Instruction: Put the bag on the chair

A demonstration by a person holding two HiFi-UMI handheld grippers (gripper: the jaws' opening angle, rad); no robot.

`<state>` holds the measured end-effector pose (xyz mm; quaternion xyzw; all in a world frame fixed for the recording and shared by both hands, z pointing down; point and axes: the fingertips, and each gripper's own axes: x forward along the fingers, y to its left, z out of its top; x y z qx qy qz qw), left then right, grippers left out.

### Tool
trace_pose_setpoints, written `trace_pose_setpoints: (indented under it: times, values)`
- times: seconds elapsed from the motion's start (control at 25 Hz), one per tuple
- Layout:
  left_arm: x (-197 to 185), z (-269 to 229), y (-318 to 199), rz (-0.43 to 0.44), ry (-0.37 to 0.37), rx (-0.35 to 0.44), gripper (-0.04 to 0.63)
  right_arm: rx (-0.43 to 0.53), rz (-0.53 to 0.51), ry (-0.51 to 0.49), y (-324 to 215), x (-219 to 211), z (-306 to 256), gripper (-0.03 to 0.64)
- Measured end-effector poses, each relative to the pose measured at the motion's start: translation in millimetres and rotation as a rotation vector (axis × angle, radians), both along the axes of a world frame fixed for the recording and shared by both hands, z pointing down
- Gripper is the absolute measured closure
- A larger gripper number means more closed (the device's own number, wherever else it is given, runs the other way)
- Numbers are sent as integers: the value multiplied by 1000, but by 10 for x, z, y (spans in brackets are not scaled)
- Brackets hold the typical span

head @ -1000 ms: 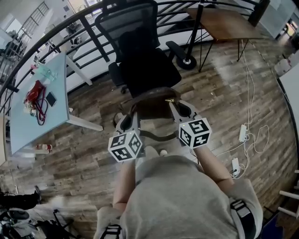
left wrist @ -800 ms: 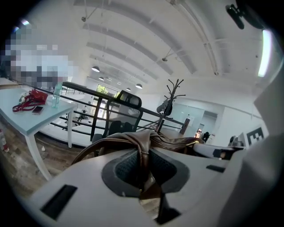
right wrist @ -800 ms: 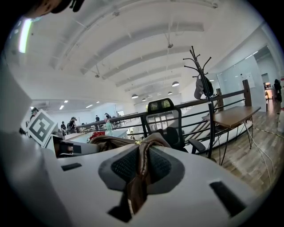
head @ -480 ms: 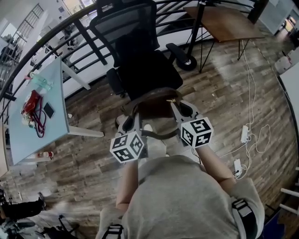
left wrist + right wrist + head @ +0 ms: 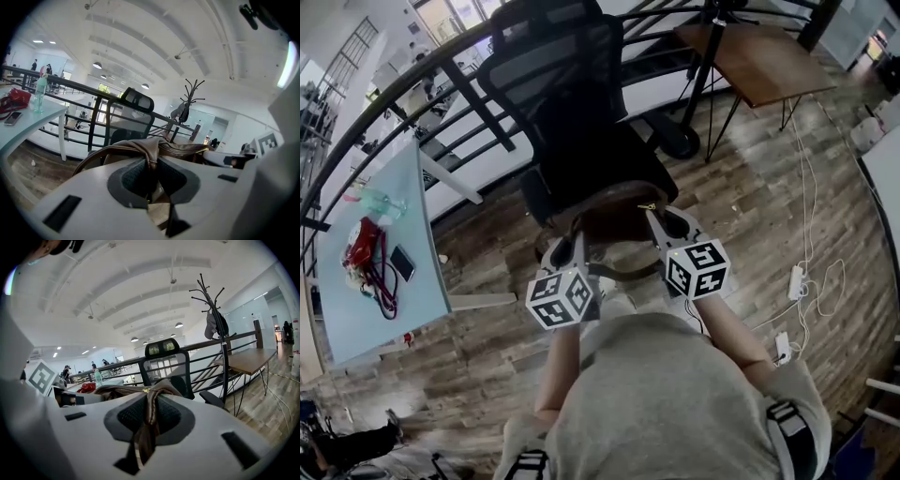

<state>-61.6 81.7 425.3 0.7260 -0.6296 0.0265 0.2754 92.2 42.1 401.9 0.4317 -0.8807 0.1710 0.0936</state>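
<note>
A brown leather bag (image 5: 614,217) hangs between my two grippers, right in front of the black mesh office chair (image 5: 581,131). The bag's front overlaps the seat's near edge (image 5: 609,173). My left gripper (image 5: 578,242) is shut on the bag's left strap, which bunches between its pads in the left gripper view (image 5: 151,159). On the other side my right gripper (image 5: 659,223) is shut on the right strap (image 5: 151,411). The chair back and headrest (image 5: 163,348) rise just beyond the bag (image 5: 117,391). The bag's underside is hidden.
A pale blue table (image 5: 380,300) at the left carries a red bundle (image 5: 361,246), a phone (image 5: 401,265) and a bottle. A wooden desk (image 5: 759,61) stands at the back right, a dark railing (image 5: 441,75) behind the chair. Cables and power strips (image 5: 797,281) lie on the floor at right.
Both grippers have carried the bag forward to the chair, which now looms larger and closer. The grips on the straps look the same.
</note>
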Motion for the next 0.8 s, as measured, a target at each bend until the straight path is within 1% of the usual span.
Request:
trace_pose_setpoints:
  times: [0.36,0.8]
  values:
    - [-357,-18,-774,45,4,3,548,-3,40,-1,-731,-342,-34,581]
    - [-680,98,-1427,79,0,-8,548,-22,74,-5,-1346,-650,99,581]
